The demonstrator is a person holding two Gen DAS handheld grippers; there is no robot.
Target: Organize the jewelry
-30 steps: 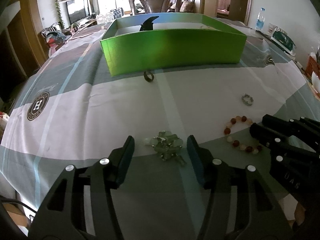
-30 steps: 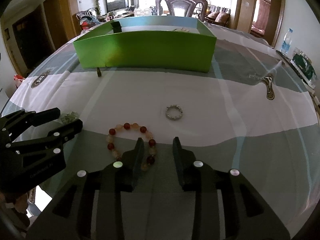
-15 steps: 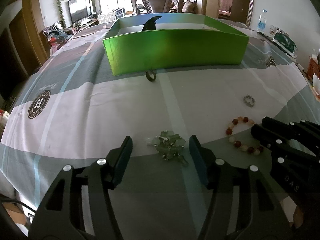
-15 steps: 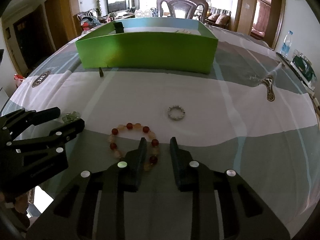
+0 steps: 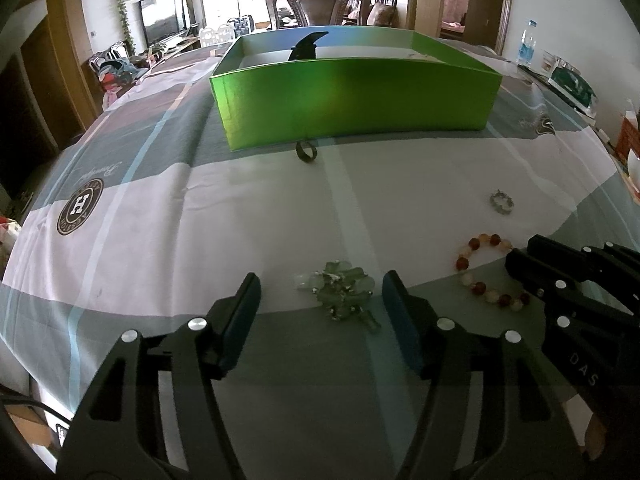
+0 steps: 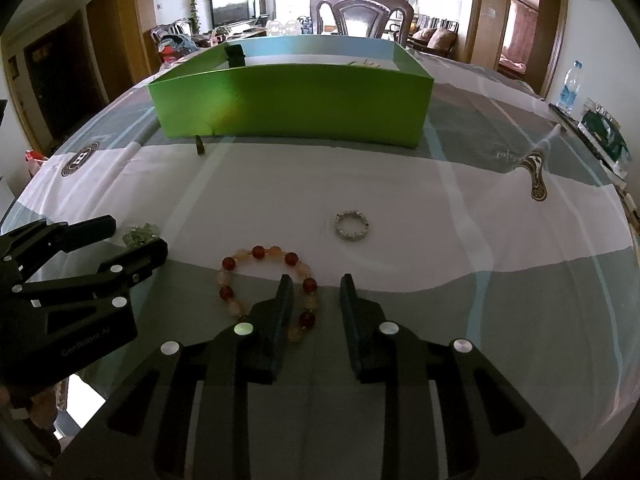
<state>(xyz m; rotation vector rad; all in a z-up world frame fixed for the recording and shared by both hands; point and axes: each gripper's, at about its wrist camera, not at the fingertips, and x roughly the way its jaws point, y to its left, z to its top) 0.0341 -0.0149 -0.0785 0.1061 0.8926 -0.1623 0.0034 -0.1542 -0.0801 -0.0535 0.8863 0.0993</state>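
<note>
Left tool [image 5: 321, 288]: jaws spread wide, nothing held. The green stone cluster [image 5: 341, 289] lies flat on the surface [image 5: 240, 220] between its two fingers, nearer the right finger, touching neither.

Right tool [image 6: 314, 294]: jaws parted moderately, nothing gripped. The red-and-amber bead bracelet [image 6: 268, 280] lies flat with its right-hand side running between the fingers; the left finger [image 6: 280, 304] sits over the loop and covers part of it. Cannot tell whether the finger touches the beads.

Small silver ring [image 6: 351, 225]: ahead of the right tool, slightly to its right, apart from the bracelet.

Dark ring [image 5: 306, 151]: well ahead of the left tool, standing on edge just in front of the green box's near wall.

Green box [image 5: 352, 96]: open-topped, far ahead of both tools. A dark object [image 5: 306, 46] rises near its back left. Pale, thin items at its back right, too small to identify.

Left tool is also seen at the right tool's left side [image 6: 132, 240].
</note>
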